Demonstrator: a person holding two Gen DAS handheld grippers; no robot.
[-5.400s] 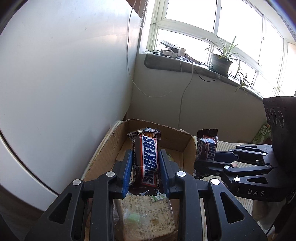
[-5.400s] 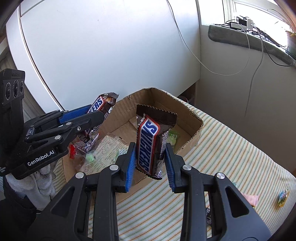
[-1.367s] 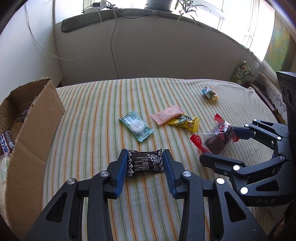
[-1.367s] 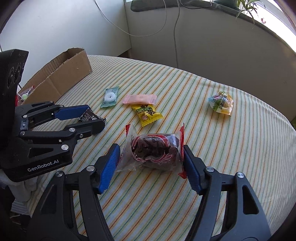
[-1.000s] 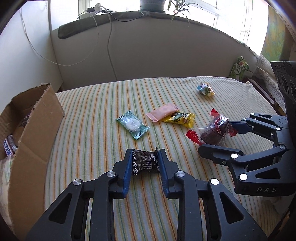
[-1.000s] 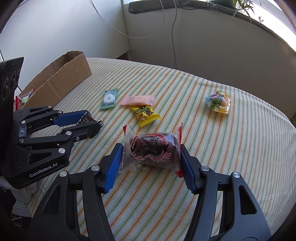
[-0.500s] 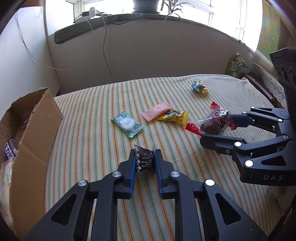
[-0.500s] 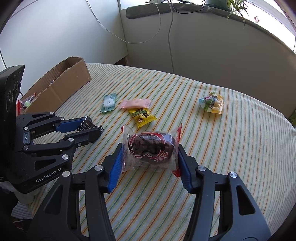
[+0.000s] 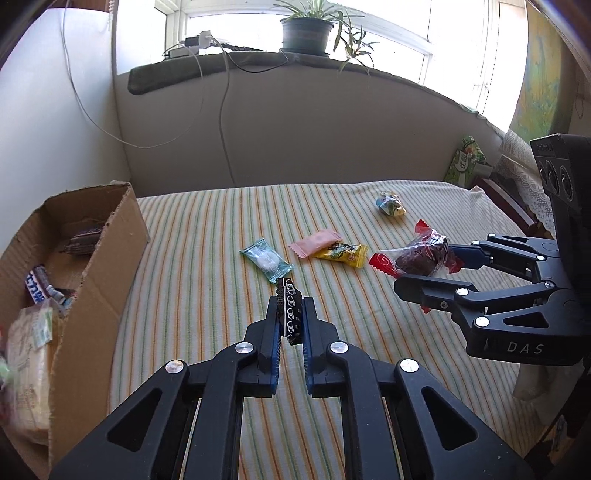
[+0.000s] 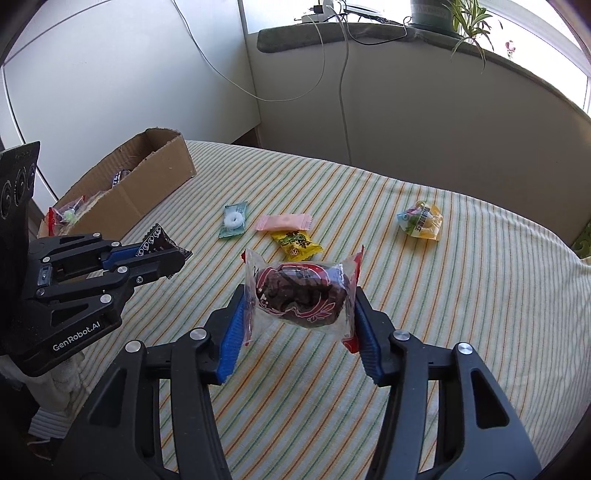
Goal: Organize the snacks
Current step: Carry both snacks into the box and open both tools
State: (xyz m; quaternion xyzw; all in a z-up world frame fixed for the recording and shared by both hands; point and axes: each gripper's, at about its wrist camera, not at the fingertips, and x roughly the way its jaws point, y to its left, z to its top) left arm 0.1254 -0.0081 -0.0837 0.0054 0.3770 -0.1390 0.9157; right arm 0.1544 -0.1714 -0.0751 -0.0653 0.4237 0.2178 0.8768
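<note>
My left gripper (image 9: 290, 317) is shut on a small black candy wrapper (image 9: 289, 311), held edge-on a little above the striped cloth. My right gripper (image 10: 301, 306) is shut on a clear bag with red ends holding a dark brown snack (image 10: 301, 291), lifted off the cloth. The right gripper (image 9: 428, 267) with that bag (image 9: 421, 254) shows at the right of the left wrist view. The left gripper (image 10: 162, 254) shows at the left of the right wrist view. A cardboard box (image 9: 92, 266) with Snickers bars and other packets stands at the left.
On the striped tablecloth (image 9: 207, 266) lie a green mint packet (image 9: 265, 259), a pink packet (image 9: 317, 242), a yellow packet (image 9: 341, 253) and a blue-yellow candy bag (image 9: 389, 205). A wall and a sill with a potted plant (image 9: 306, 26) and cables stand behind.
My left gripper closed tight on the black wrapper, turning it edge-on, and lifted it off the cloth. My right gripper narrowed slightly on the red-ended bag and raised it.
</note>
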